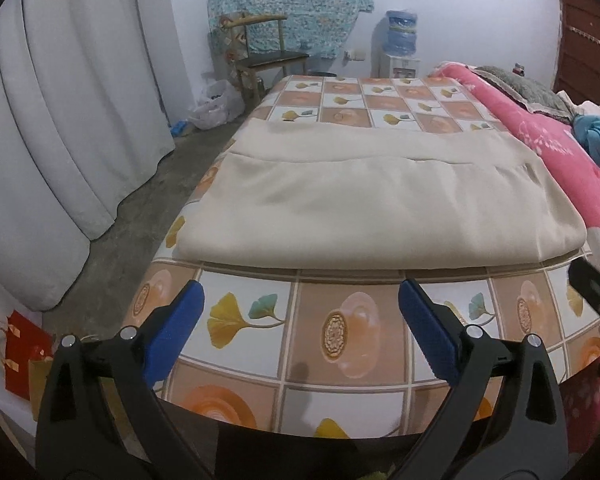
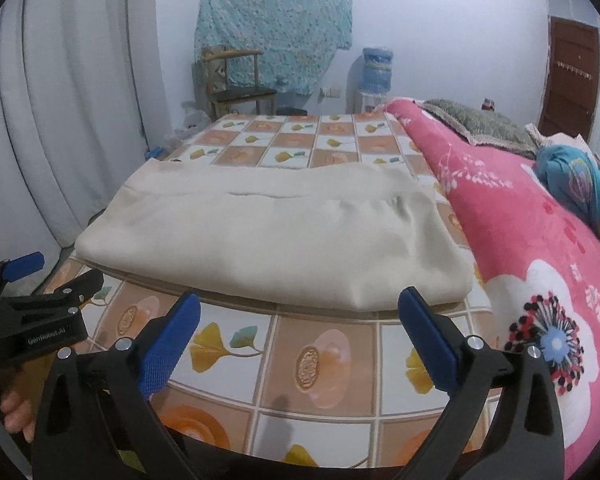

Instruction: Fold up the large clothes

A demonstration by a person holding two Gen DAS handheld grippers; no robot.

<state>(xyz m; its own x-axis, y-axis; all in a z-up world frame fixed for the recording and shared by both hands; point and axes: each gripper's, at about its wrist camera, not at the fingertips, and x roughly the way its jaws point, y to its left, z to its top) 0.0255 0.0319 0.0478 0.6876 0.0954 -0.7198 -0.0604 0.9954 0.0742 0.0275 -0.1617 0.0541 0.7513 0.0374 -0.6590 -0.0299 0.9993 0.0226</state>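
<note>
A large beige cloth [image 1: 360, 208] lies folded into a flat wide rectangle on the bed's patterned sheet [image 1: 340, 332]; the right wrist view shows the same beige cloth [image 2: 268, 240] with its folded front edge toward me. My left gripper [image 1: 300, 300] hangs open in front of that edge, above the sheet, nothing between its blue pads. My right gripper [image 2: 300, 312] is open too, just short of the cloth's near right corner and holding nothing. The left gripper [image 2: 24, 280] also shows at the left edge of the right wrist view.
A pink flowered blanket [image 2: 540, 248] is heaped along the bed's right side. White curtains [image 1: 60, 128] hang at the left over a bare concrete floor. A wooden chair [image 1: 268, 52] and a water dispenser [image 1: 400, 40] stand by the far wall. A red bag [image 1: 20, 356] sits low left.
</note>
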